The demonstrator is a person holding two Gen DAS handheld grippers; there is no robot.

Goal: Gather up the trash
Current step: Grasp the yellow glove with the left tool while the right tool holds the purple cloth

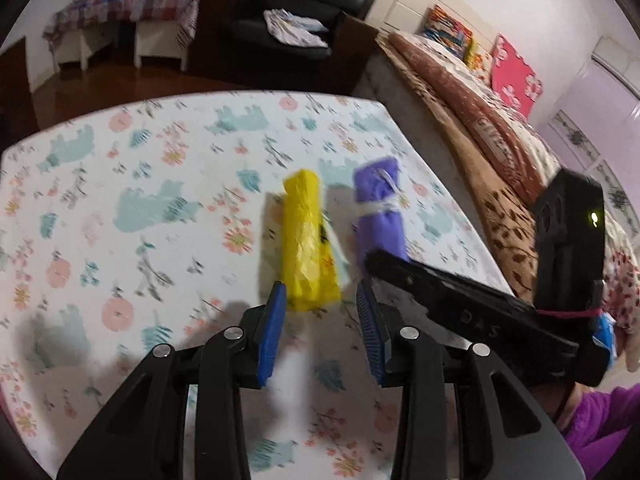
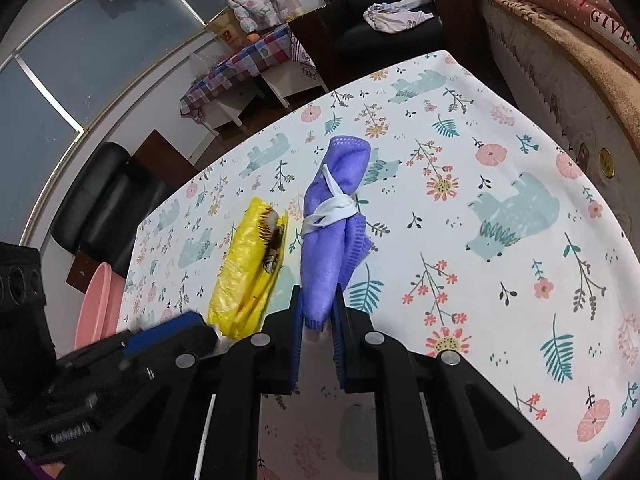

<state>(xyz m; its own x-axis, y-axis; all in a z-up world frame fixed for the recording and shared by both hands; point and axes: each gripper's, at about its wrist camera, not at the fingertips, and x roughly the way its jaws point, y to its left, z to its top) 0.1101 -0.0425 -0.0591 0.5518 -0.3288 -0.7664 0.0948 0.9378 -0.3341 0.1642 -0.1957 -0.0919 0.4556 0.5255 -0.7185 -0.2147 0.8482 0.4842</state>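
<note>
right now my left gripper [image 1: 322, 294] hangs over the table [image 1: 120, 184] with its blue pads [image 1: 272, 332] standing well apart; the near end of the yellow bag [image 1: 306, 240] sits just ahead of the gap between them, and neither pad presses on it; from the left camera the picture is a bit smeared, so i cannot tell whether a pad tip brushes the plastic; the yellow bag lies flat on the flowered tablecloth [image 2: 500, 240], rolled long, with dark scraps showing through it in the right camera's view; just beside it, on its right, lies the purple bundle [image 2: 336, 216], tied round the middle with a white strip [image 2: 330, 210]; my right gripper [image 2: 318, 312] is clamped on the near end of that purple bundle, its pads [image 2: 297, 332] squeezed close with the cloth pinched between them; the far end of the bundle rests on the tablecloth; the two rolls lie side by side, near but apart; beyond the table i see a black armchair [image 1: 296, 12] with a crumpled cloth [image 1: 294, 28] on its seat, and a bed [image 1: 480, 112] with a brown blanket along the right; a purple sleeve [image 1: 600, 428] shows at the lower right of the left camera
</note>
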